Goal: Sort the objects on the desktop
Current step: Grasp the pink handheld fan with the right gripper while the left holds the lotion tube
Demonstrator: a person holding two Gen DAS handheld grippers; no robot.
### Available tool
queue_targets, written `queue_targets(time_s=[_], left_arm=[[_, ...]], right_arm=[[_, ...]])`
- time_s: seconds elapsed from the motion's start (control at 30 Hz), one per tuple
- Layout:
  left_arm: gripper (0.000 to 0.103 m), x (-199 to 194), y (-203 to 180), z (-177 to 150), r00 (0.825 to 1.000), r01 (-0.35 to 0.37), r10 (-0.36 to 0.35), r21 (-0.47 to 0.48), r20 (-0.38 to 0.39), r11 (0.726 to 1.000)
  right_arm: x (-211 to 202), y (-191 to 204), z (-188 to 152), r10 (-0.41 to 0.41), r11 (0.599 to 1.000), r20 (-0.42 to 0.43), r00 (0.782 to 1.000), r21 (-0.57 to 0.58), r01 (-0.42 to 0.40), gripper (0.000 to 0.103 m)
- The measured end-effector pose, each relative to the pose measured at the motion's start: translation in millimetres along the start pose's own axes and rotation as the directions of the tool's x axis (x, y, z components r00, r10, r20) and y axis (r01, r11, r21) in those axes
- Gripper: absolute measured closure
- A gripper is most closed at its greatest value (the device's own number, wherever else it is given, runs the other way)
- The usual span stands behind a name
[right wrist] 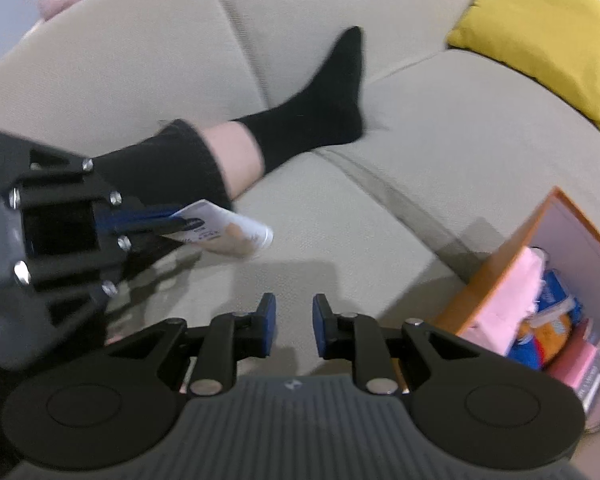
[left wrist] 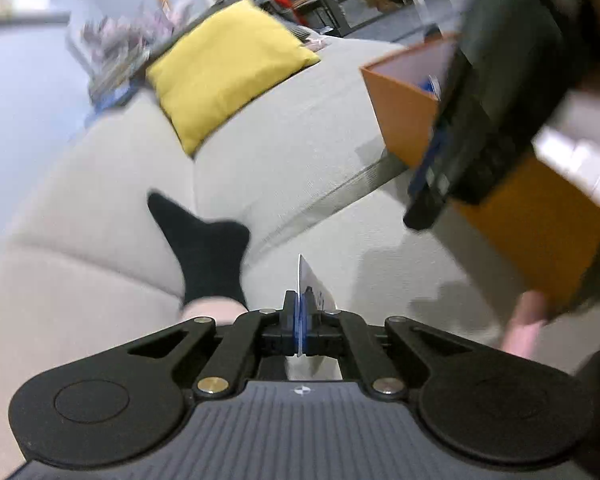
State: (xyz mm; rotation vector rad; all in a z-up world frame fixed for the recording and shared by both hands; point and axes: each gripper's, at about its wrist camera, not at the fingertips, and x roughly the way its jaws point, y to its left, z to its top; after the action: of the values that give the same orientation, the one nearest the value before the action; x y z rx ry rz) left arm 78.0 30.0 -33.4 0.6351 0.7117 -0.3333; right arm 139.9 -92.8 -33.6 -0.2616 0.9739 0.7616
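Both wrist views low over the sofa, probably near, sharing the orange box.

This is a home, most likely a living room. Ahead of the fingers lies a wide beige fabric sofa with soft seat cushions, and a yellow square pillow leans on it further away. A person's leg in a black sock rests on the cushions, and an orange cardboard box full of small household things stands to the right of the fingers.
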Motion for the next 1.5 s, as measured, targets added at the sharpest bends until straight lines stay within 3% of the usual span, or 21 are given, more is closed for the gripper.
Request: queue_targets(time_s=[0.23,0.43,0.77,1.17,1.43,1.5], left_arm=[[0.103,-27.9,25.6,-10.1,0.991,0.126,-0.131,-0.101,-0.042,0.987],[0.102,-22.5,14.6,-33.1,0.984,0.161,-0.169,-0.129,-0.058,0.979],[0.101,-17.4,18.1,-46.0,0.984,0.171,-0.178,-0.191,-0.024,0.967],[0.098,-18.5,25.8,-63.4,0.983,0.175,-0.186,-0.29,-0.011,0.941],[0.097,-28.6,35.4,-72.1,0.986,0.153,-0.164,-0.399,0.008,0.904],[0.097,-32.4,39.2,-74.7,0.987,0.152,-0.161,-0.429,0.015,0.891]], right_arm=[[3.3,37.8,-12.3,0.135,0.983,-0.067,0.989,-0.117,-0.142,0.082],[18.6,70.4,-30.8,0.198,0.935,-0.19,0.962,-0.259,-0.243,0.082],[50.8,89.9,-30.9,0.179,0.905,-0.285,0.942,-0.327,-0.271,0.079],[58.4,93.5,-42.4,0.197,0.905,-0.261,0.945,-0.321,-0.278,0.076],[38.0,105.3,-47.4,0.187,0.872,-0.237,0.953,-0.408,-0.272,0.085],[30.2,113.5,-47.2,0.17,0.858,-0.224,0.96,-0.445,-0.256,0.095]])
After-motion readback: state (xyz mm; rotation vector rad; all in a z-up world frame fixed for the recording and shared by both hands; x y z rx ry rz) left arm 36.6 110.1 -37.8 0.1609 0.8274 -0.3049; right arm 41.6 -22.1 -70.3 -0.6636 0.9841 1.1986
